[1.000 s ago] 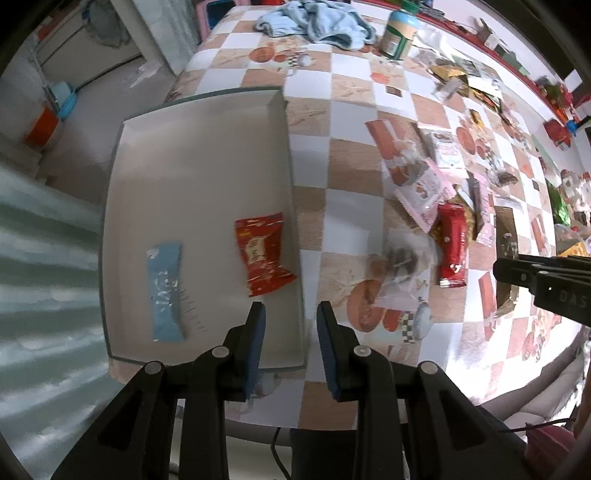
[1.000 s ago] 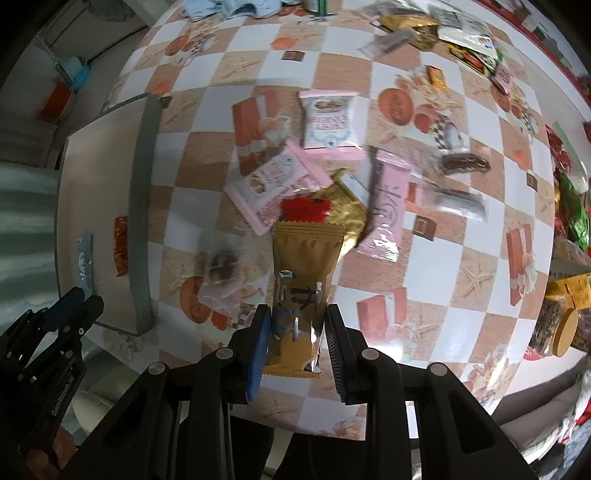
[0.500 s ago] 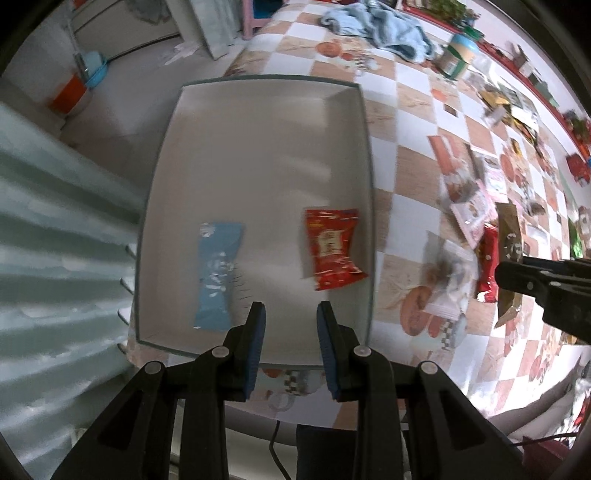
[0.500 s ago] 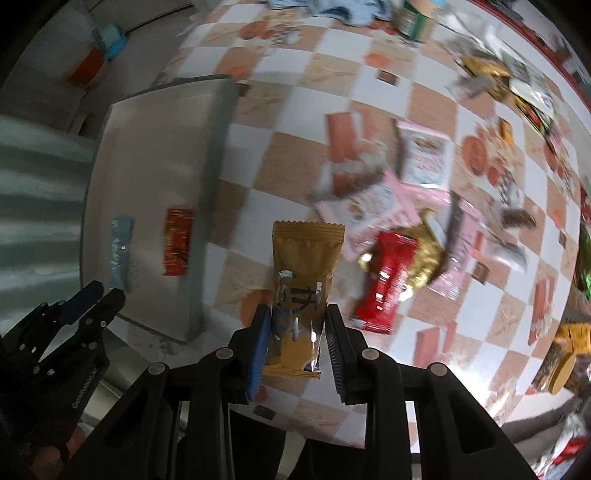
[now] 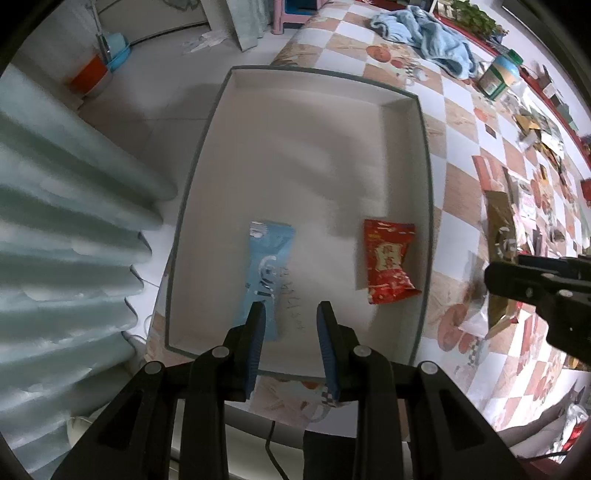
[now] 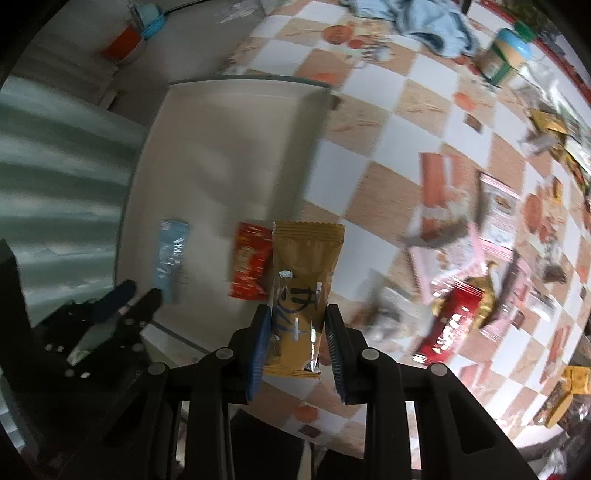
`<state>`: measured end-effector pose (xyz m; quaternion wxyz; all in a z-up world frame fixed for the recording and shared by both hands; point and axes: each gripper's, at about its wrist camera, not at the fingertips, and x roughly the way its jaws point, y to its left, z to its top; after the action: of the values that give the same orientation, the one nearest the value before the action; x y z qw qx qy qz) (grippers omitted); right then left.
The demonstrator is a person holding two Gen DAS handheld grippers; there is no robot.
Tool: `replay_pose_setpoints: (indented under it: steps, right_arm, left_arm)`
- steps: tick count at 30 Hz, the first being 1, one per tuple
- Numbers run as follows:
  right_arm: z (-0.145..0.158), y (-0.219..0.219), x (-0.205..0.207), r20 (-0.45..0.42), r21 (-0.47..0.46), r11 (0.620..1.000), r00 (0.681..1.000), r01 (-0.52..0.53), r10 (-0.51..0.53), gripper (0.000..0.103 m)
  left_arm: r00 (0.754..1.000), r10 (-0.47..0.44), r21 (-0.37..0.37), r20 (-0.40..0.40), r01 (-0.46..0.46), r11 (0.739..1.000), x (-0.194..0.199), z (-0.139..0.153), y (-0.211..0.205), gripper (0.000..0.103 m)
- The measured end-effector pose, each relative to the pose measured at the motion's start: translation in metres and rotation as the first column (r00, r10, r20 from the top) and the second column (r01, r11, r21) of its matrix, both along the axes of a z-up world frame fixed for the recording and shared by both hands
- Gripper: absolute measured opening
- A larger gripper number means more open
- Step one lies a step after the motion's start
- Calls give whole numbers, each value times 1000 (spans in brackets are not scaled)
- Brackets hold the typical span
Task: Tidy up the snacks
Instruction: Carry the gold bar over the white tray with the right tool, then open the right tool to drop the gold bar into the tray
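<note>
A lived-in home room: checkered tablecloth [image 5: 461,122] printed with fruit, crumpled blue towel [image 5: 424,33], jar [image 5: 498,75] and scattered snack packets [image 6: 480,266], pale curtain [image 5: 55,221], tiled floor [image 5: 147,92], plastic buckets [image 5: 99,62] by the wall.

Both point downward: left gripper [image 5: 290,314] nearly closed and empty, right gripper [image 6: 298,317] fingers [image 6: 334,332] clamped.

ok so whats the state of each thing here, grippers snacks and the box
right gripper: fingers shut on the gold packet
gold packet: held upright off the table
left gripper: fingers near shut, holding nothing
white box: open topped, mostly bare floor
blue packet: lying flat in the box
red packet: lying flat in the box, apart from the blue one
blue cloth: crumpled on the table
</note>
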<state>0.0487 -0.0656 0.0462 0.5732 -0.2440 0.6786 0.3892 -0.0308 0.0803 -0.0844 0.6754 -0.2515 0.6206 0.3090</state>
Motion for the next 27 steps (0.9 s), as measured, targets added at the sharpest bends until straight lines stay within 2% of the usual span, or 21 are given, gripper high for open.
replay_pose_setpoints:
  steps: [16, 26, 27]
  right_arm:
    - [-26, 58, -19, -53, 25, 999, 997, -46, 47, 32]
    - [-33, 74, -22, -62, 41, 998, 997, -48, 50, 33]
    - [-33, 74, -21, -65, 39, 998, 997, -46, 48, 33]
  left_arm:
    - [998, 50, -22, -25, -51, 998, -6, -27, 19, 32]
    - [999, 49, -19, -22, -50, 999, 1, -33, 20, 32]
    - [999, 46, -21, -22, -47, 999, 3, -33, 19, 36]
